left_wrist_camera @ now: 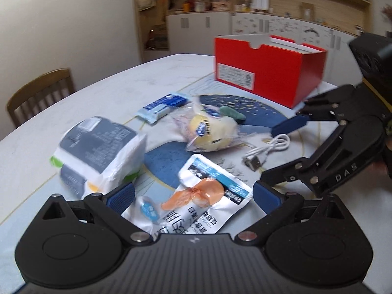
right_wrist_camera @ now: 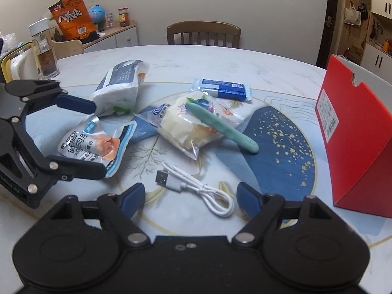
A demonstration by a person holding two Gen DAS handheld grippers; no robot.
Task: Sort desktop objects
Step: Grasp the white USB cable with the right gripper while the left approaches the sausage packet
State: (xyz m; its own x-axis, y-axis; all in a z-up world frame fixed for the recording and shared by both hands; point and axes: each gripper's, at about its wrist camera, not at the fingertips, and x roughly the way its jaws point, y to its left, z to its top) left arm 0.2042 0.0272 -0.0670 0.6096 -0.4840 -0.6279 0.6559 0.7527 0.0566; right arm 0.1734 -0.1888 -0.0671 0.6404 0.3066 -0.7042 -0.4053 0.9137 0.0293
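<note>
Nothing looks sorted yet. The right gripper has wide jaws around the white cable, not pressing it. The left gripper, jaws also wide and empty, straddles the snack pouch. Beyond the cable lie the bread packet and green pen; the red box waits on the bench.

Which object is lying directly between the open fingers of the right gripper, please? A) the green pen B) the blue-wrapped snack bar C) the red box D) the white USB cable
D: in the right wrist view the coiled white USB cable lies on the mat between the spread fingers of the right gripper, untouched.
</note>
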